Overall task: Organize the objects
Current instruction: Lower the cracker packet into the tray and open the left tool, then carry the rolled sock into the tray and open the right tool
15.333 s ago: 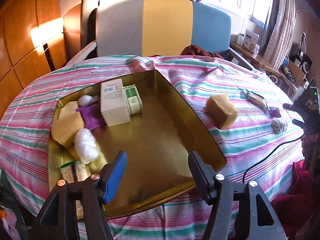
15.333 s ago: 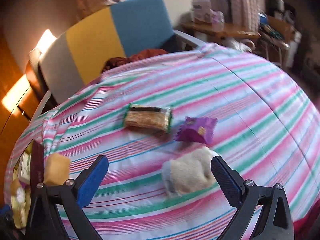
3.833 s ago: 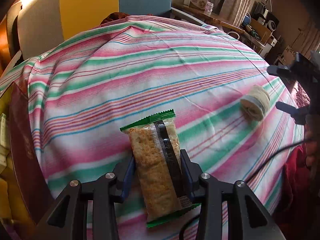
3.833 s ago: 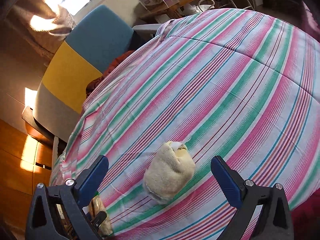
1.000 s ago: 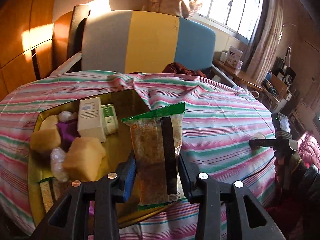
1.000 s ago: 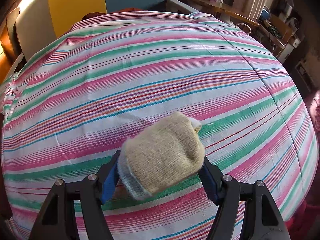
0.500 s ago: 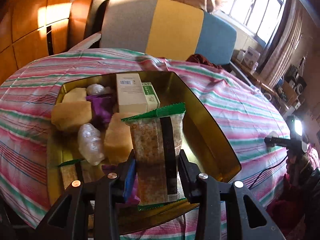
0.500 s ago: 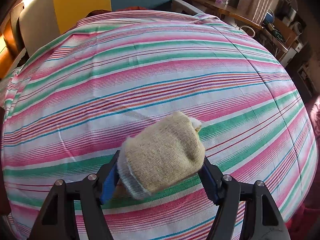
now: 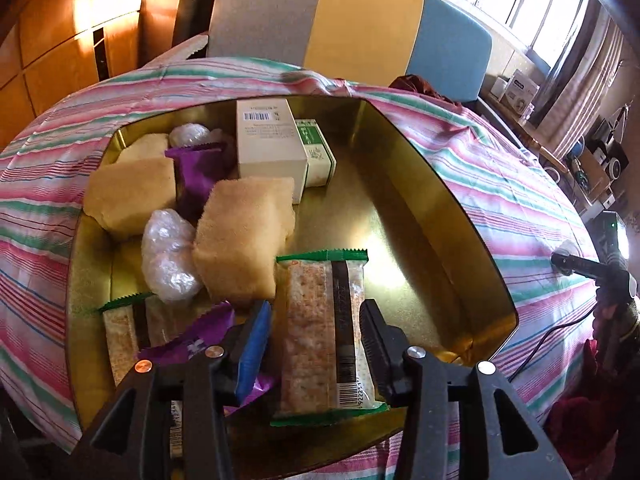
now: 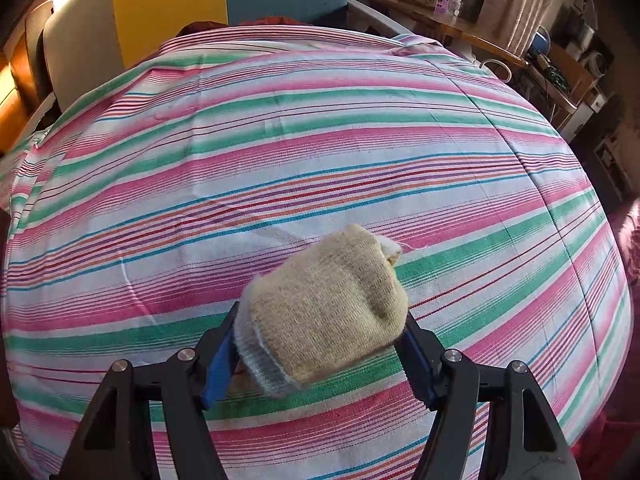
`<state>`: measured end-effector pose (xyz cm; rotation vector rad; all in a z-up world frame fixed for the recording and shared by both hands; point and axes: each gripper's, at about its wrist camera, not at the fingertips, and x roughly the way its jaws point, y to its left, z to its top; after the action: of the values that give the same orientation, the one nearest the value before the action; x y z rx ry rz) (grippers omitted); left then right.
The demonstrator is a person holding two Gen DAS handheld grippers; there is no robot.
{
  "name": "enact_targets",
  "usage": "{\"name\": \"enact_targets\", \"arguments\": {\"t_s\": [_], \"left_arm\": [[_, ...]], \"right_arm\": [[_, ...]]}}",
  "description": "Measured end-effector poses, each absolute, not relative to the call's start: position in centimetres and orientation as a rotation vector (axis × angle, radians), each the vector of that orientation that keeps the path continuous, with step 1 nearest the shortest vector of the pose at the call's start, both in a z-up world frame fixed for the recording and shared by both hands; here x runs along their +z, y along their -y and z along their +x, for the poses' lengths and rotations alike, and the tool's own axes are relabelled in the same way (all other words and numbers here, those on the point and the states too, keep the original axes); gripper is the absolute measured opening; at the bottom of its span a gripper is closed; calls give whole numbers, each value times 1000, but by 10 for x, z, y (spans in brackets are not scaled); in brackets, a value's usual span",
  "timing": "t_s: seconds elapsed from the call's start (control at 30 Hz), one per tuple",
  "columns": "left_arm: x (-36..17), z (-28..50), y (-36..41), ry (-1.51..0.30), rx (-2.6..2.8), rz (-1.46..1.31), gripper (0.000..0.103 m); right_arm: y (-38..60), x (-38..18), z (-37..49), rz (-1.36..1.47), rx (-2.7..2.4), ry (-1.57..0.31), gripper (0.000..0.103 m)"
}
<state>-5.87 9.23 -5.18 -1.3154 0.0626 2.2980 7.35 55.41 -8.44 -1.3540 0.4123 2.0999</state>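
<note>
The left gripper [image 9: 312,340] jaws are opening around a cracker packet [image 9: 326,332] inside the gold tin [image 9: 460,248]. A rolled sock [image 10: 324,312] is clamped by the right gripper [image 10: 320,356] above the striped tabletop [image 10: 320,140].

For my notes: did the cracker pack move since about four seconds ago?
Yes. The cracker pack was on the striped cloth then, outside the tin; now it is inside the tin, between the opening jaws of the left gripper, beside a sponge.

cracker pack [image 9: 326,332] in tin [image 9: 460,240], sponges [image 9: 244,236] to its left; boxes [image 9: 268,144] behind
</note>
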Motion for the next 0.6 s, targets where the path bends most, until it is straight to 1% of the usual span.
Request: {"name": "enact_targets", "arguments": {"t_s": [0.1,0.27,0.33,0.47,0.6], "left_arm": [[-38,-55,-83,-26,2337,-1259,46],[-18,-54,-65,22,2422,-1186,47],[-12,-52,-58,25,2454,-1170,47],[-6,-47,-44,25,2515,-1155,50],[-6,-46,-31,18,2577,-1180,53]], "right_arm": [[-538,-75,69,-1329,2164,-358,71],[-493,-49,56,-1279,2362,-373,71],[-456,-36,40,-1276,2483,-358,71],[-362,-3,6,-1277,2729,-224,71],[-282,11,-22,-1313,2896,-139,71]]}}
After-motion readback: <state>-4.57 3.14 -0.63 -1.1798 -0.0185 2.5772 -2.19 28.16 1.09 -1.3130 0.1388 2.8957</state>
